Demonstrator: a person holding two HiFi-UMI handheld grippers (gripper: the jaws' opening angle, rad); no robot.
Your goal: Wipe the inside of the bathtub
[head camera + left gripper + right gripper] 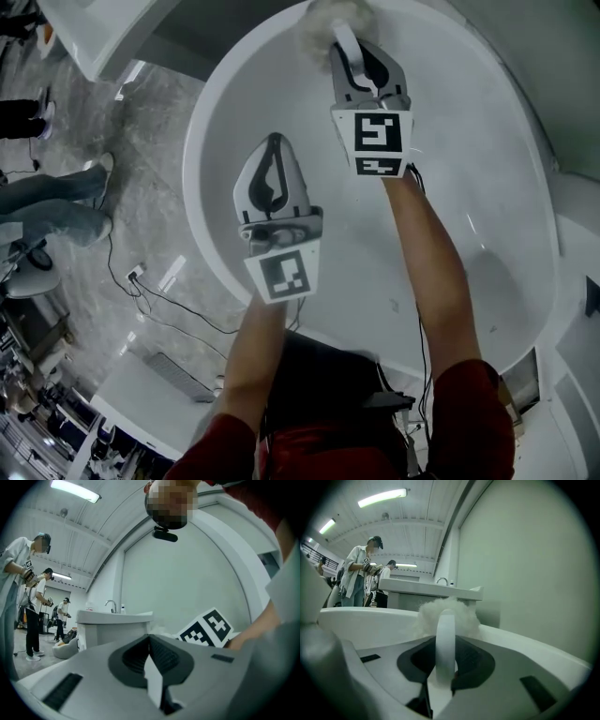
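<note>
At bathtub rim [234, 66], duster [328, 21] in right gripper [356, 58]

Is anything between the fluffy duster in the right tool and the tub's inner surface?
Nothing visible. The right tool grips the duster, its fluffy head at the far rim of the bathtub; the left tool, shut and empty, hangs off to the side.

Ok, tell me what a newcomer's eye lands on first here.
First comes the big white oval bathtub, which fills most of the head view. At its far end the right hand-held gripper is shut on a white-handled fluffy duster. The left hand-held gripper hangs over the tub's left side, jaws together and holding nothing.
</note>
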